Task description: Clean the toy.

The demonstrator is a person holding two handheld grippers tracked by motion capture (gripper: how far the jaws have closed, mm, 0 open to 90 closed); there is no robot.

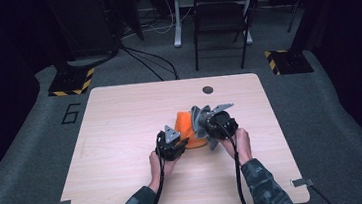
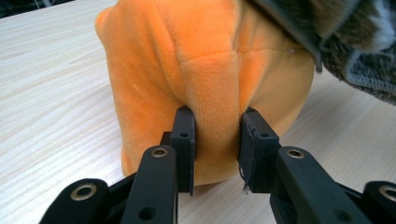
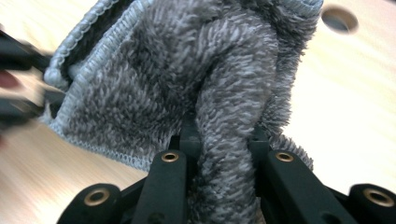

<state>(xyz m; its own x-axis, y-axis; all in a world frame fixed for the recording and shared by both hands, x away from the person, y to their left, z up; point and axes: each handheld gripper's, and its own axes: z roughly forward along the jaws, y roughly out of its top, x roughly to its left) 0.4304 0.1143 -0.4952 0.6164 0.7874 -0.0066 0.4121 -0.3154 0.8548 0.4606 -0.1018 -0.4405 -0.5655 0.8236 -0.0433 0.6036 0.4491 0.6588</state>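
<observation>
At mid-surface (image 1: 120,118), the left claw (image 2: 217,123) is pinching a fold of the soft, light orange plush (image 2: 205,60), while the right claw (image 3: 224,135) is clamping a bunched, limp fold of the grey fleecy cloth (image 3: 187,70) draping beside it.

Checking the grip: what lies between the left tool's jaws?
A fold of the orange plush toy, pinched between the left tool jaws in the left gripper view.

In the right gripper view the grey towel (image 3: 187,79) ran off the top edge and hid most of the pads gripping its fold, the dark shapes at the left edge were too blurred to name, perhaps the left gripper (image 1: 173,144), while the orange plush (image 2: 205,70) covered its own far side.
</observation>
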